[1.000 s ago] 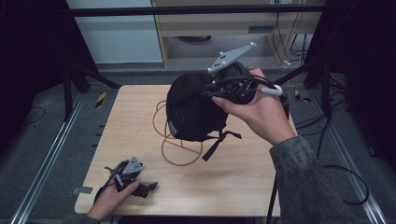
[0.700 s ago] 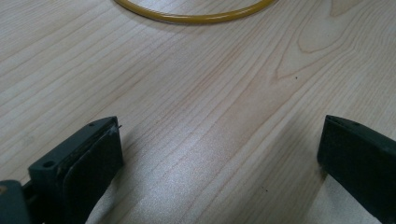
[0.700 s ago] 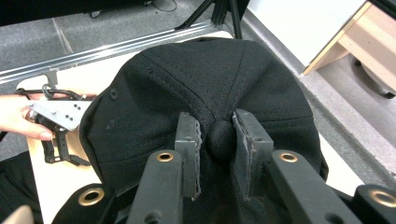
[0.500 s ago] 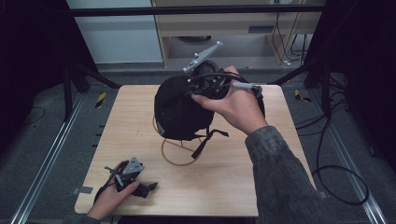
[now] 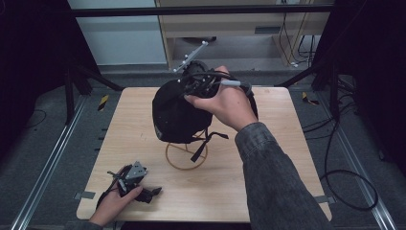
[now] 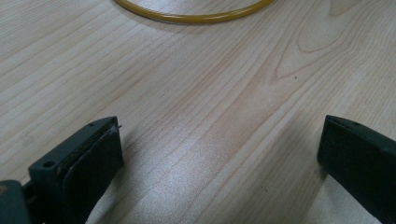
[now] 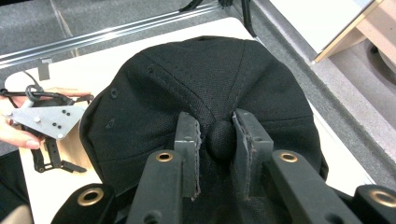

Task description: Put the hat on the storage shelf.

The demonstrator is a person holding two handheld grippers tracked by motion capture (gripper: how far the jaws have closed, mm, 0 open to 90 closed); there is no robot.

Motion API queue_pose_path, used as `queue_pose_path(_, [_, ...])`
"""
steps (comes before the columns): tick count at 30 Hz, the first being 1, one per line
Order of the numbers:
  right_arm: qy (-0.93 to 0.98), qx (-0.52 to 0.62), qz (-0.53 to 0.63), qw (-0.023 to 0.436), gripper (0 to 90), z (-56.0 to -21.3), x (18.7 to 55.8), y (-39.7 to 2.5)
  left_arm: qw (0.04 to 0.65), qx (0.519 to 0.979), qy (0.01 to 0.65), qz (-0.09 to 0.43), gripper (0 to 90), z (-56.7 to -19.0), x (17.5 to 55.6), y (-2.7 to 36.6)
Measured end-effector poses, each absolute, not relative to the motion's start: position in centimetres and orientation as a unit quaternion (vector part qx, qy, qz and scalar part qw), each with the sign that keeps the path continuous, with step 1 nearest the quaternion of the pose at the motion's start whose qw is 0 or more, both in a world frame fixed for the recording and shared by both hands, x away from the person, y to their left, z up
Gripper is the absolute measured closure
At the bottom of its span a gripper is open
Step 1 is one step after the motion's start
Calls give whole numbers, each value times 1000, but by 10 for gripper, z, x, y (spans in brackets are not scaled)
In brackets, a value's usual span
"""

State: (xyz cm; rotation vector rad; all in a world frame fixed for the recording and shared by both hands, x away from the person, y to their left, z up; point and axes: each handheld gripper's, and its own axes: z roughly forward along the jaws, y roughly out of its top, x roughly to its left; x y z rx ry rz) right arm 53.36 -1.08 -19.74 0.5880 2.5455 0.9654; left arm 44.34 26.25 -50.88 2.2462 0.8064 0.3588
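Black cap [image 7: 205,93], made of woven fabric with stitched seams and small eyelet holes, hangs from the right claw [image 7: 219,140], whose two black jaws are clamped on the round cloth button at the cap's crown. In the right gripper view the dome spreads away from the jaws, its seams running out from the button like spokes. In the high view the cap [image 5: 179,112] is held up in the air above the table [image 5: 282,158], just under the right claw [image 5: 203,84], with its crown turned up and toward the claw and its opening facing down toward the wood. A black strap dangles from its lower edge toward the table. Whether the brim points near or far I cannot tell.

Right below the cap lies a thin ring [image 5: 186,155] of smooth yellow-brown material, flat on the table; the strap's end hangs over it. A curved stretch of the same ring [image 6: 191,16] shows ahead of the left claw [image 6: 219,154], well beyond its tips.

That left claw [image 5: 139,189] rests low on the table's near corner, far from the cap, in the person's hand. Its jaws stand wide apart with bare wood between them; their pads look dull, dark and slightly rough. The table is pale wood with a plain, flowing grain and a matte sheen.
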Motion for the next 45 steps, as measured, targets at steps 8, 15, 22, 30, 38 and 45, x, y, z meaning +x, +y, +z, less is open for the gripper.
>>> queue_pose_path(8, [904, 209, 329, 175, 730, -203, 538, 0, 356, 870, 312, 139, 0, -509, 443, 262])
queue_pose_path(15, [906, 212, 322, 174, 727, -209, 543, 3, 356, 869, 313, 139, 0, -509, 443, 262])
queue_pose_path(22, [905, 219, 320, 176, 726, -212, 546, 3, 356, 870, 312, 139, 0, -509, 443, 262])
queue_pose_path(30, [908, 213, 315, 178, 724, -216, 547, 11, 356, 870, 312, 139, 0, -509, 443, 262])
queue_pose_path(38, [912, 212, 305, 174, 721, -224, 549, 19, 357, 869, 313, 138, 0, -509, 443, 262])
queue_pose_path(45, [914, 213, 302, 169, 719, -229, 552, 23, 357, 869, 313, 138, 0, -509, 443, 262])
